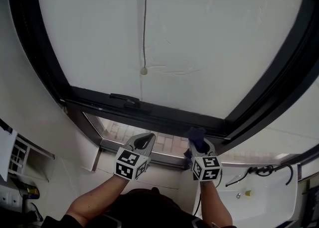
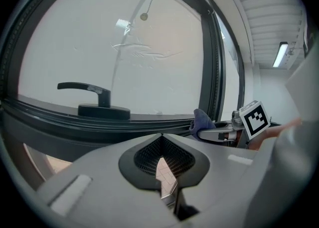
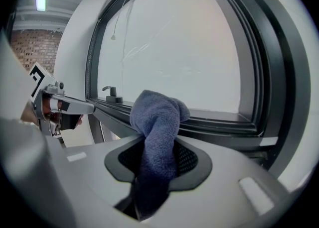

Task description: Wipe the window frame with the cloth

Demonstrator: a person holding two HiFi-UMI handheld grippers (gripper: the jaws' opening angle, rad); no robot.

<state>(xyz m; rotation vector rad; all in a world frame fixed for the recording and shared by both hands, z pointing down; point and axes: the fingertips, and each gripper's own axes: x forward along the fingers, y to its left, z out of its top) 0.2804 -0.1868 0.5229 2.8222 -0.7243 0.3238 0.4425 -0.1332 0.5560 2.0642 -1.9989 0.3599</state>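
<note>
At the frame [image 3: 224, 122], right gripper [image 3: 155, 165] clamps nubby cloth [image 3: 159, 117].

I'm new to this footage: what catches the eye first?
A dark window frame fills the head view, its handle on the bottom rail. A blue cloth is clamped in the right gripper at the frame's lower right corner. The left gripper, shut and empty, hangs beside it.
</note>
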